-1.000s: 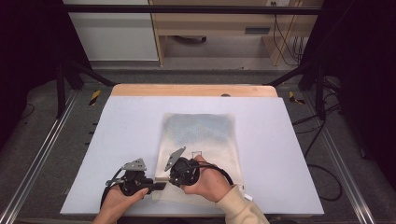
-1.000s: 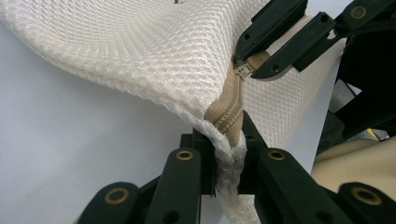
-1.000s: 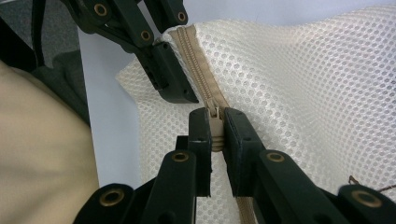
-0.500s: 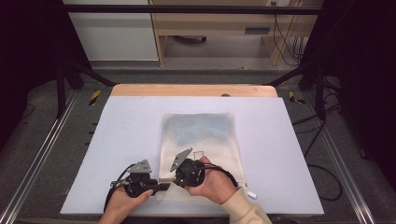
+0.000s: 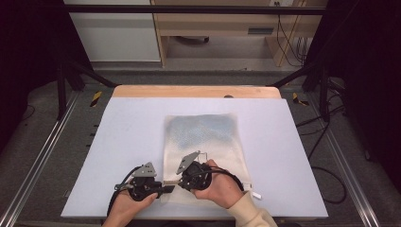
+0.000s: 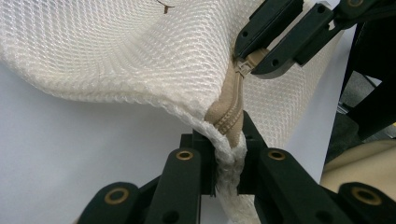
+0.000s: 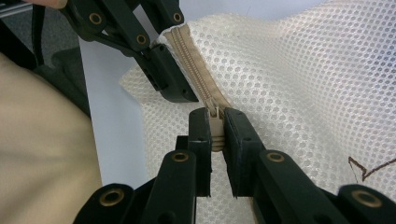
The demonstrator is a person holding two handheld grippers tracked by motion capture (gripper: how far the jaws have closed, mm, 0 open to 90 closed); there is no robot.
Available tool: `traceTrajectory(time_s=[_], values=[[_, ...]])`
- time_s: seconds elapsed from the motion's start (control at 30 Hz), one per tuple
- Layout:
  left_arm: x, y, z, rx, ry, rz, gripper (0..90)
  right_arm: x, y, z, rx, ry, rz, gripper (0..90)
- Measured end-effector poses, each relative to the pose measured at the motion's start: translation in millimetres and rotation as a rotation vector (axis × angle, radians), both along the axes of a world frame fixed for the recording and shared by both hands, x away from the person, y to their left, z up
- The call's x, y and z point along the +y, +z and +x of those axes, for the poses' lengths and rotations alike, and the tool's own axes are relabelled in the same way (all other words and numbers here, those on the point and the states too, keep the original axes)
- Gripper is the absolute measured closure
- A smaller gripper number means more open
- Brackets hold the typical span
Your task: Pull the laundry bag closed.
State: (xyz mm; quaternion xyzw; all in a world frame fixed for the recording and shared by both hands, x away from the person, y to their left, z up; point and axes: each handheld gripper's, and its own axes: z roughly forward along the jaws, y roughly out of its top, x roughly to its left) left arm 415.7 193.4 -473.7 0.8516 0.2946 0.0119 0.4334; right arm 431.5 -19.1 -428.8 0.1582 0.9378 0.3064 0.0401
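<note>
I had the mesh laundry bag lying flat near the middle of the white table, its zippered edge toward me at the near side. My left gripper was clamped on the bag's near corner, right at the end of the tan zipper, and my right gripper was closed tight on the zipper pull, the two sets of jaws almost touching. To my mind the step was to run that slider along the teeth, and doing it well meant keeping the left grip firm as an anchor so the tape stayed taut while the right drew the pull straight along the zipper line, low and level, not lifting or twisting it. The mesh had bunched and risen around the corner, so I judged that slack netting could fold into the slider's path and snag; a steady pull away from the anchor should have flattened it. The crowding of the jaws was the main hindrance, leaving little room to start the stroke. Around the work the table was bare apart from a small white tag at the bag's near right corner, well clear of the zipper. Beyond the far wooden edge stood shelving and cables, out of the way.
</note>
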Motion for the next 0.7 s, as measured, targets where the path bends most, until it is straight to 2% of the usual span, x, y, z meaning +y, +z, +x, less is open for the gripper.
traceTrajectory(time_s=[0.07, 0.2, 0.57, 0.7], values=[[-0.3, 0.9, -0.9, -0.019, 0.009, 0.003, 82.3, -0.8, -0.4, -0.3, -0.002, 0.000, 0.001, 82.1], [-0.7, 1.5, -1.1, -0.025, 0.004, -0.002, 82.3, -3.0, 1.1, -0.8, -0.002, -0.003, 0.007, 82.1], [-1.6, 1.8, -2.2, -0.027, 0.001, -0.007, 82.2, -12.3, -0.3, -0.4, 0.006, -0.025, -0.003, 82.0], [-1.5, 1.9, -2.0, -0.027, 0.002, -0.010, 82.2, -15.1, -0.4, -0.9, 0.004, -0.034, 0.007, 82.0]])
